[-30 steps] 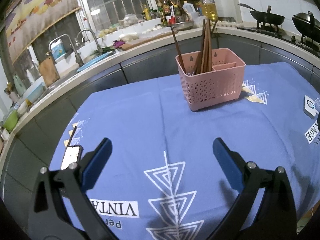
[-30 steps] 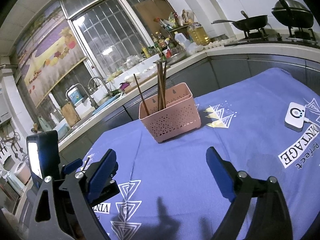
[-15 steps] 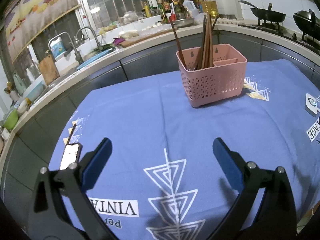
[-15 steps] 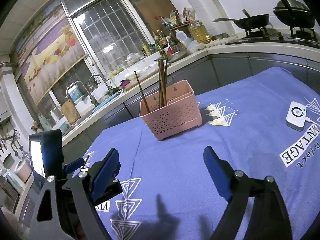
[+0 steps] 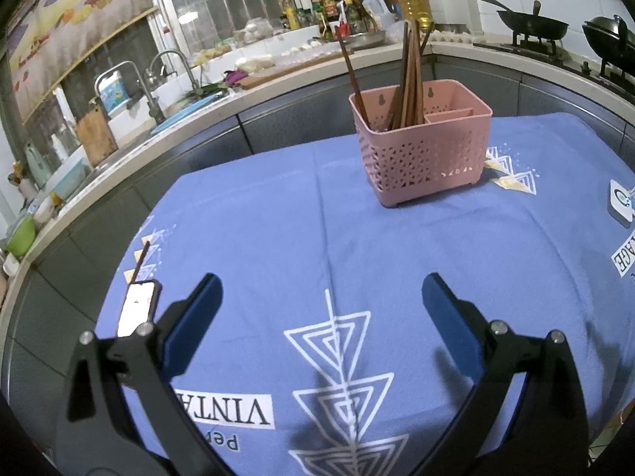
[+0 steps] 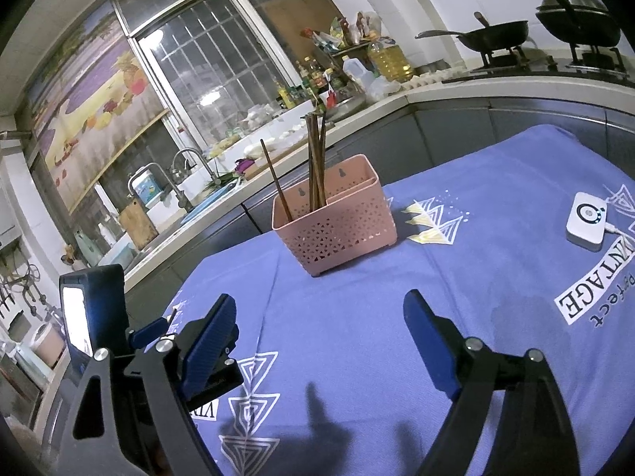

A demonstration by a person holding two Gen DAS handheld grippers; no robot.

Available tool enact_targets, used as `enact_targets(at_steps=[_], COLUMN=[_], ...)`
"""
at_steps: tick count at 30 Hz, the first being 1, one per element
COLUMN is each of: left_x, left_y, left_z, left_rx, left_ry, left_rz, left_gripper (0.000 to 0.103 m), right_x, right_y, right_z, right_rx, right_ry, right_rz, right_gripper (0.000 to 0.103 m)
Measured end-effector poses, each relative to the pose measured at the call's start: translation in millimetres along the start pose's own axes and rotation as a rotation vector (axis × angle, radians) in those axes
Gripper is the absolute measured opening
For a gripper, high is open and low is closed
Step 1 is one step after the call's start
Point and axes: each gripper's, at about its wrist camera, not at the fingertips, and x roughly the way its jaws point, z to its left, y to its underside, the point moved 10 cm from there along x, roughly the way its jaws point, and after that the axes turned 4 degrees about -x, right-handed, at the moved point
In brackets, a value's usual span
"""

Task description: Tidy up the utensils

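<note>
Pink caddy far ahead of us holds chopsticks upright. Our left gripper and right gripper hover near, jaws apart, empty.

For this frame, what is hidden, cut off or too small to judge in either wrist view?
- Pink basket: its smaller compartment's contents are hidden by the walls in both views.
- Chopsticks: exact count unclear, they overlap; lower ends are hidden in the basket.
- Phone: left wrist view, screen too small to read, partly behind the left tool.
- White device: cut off by the left view's edge.
</note>
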Motion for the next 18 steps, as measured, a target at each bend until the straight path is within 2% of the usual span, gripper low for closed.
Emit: enact_targets(at_steps=[18], left_x=[0.4], left_y=[0.7], left_z=[0.4], left_rx=[-0.001], left_ry=[0.002], left_rz=[0.001], left_gripper=[0.097], right_x=[0.5], right_y=[1.4], right_z=[0.2], right_rx=[0.005], right_ry=[0.0], right_rz=[0.002], right_gripper=[0.085])
